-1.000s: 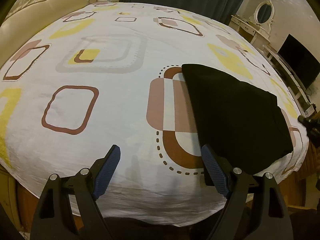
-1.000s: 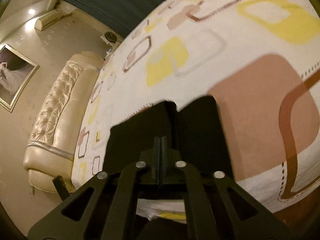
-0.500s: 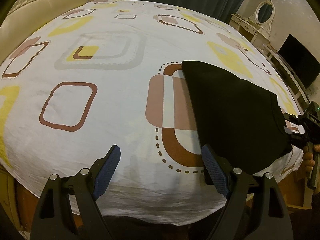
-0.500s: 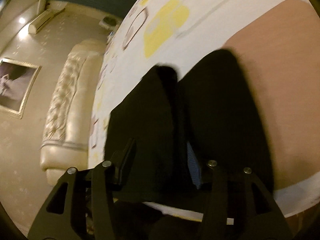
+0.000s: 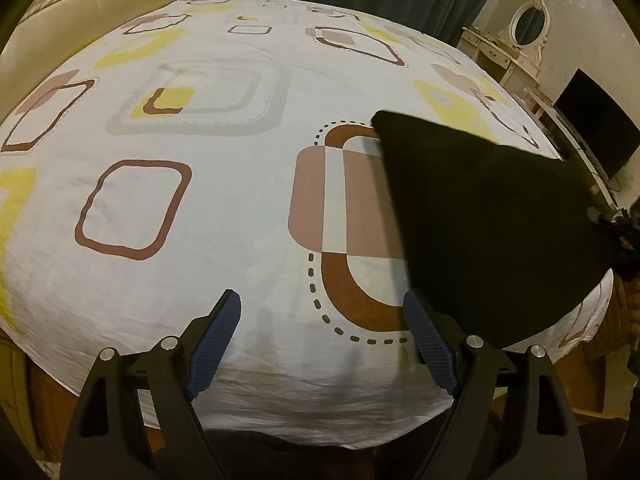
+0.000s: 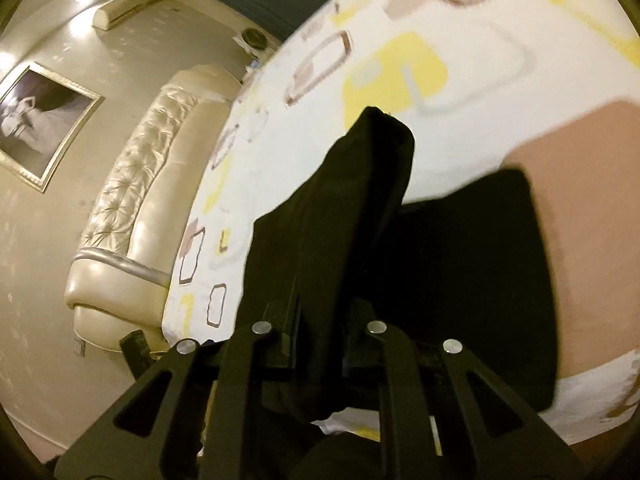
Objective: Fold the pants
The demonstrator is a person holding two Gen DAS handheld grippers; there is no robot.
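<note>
The black pants [image 5: 488, 216] lie folded on the right part of the bed [image 5: 240, 208], near its front edge, over a brown and pink pattern on the white printed sheet. The left tongs [image 5: 322, 340] hover over the front edge of the bed, spread wide with nothing between their blue pads [image 5: 216, 336]; the pants sit just beside the right pad, not between the two. In the right wrist view, the right tongs [image 6: 320, 320] are closed down on a bunched fold of the pants [image 6: 360, 216], which rises between the two fingers while the rest of the cloth spreads flat on the sheet [image 6: 440, 60] to the right. In the left wrist view, the right tongs [image 5: 616, 232] show only as a dark, blurred shape at the right corner of the pants. A cream padded headboard [image 6: 132, 208] stands at the far end of the bed, with a framed picture [image 6: 36, 120] on the wall beyond it.
</note>
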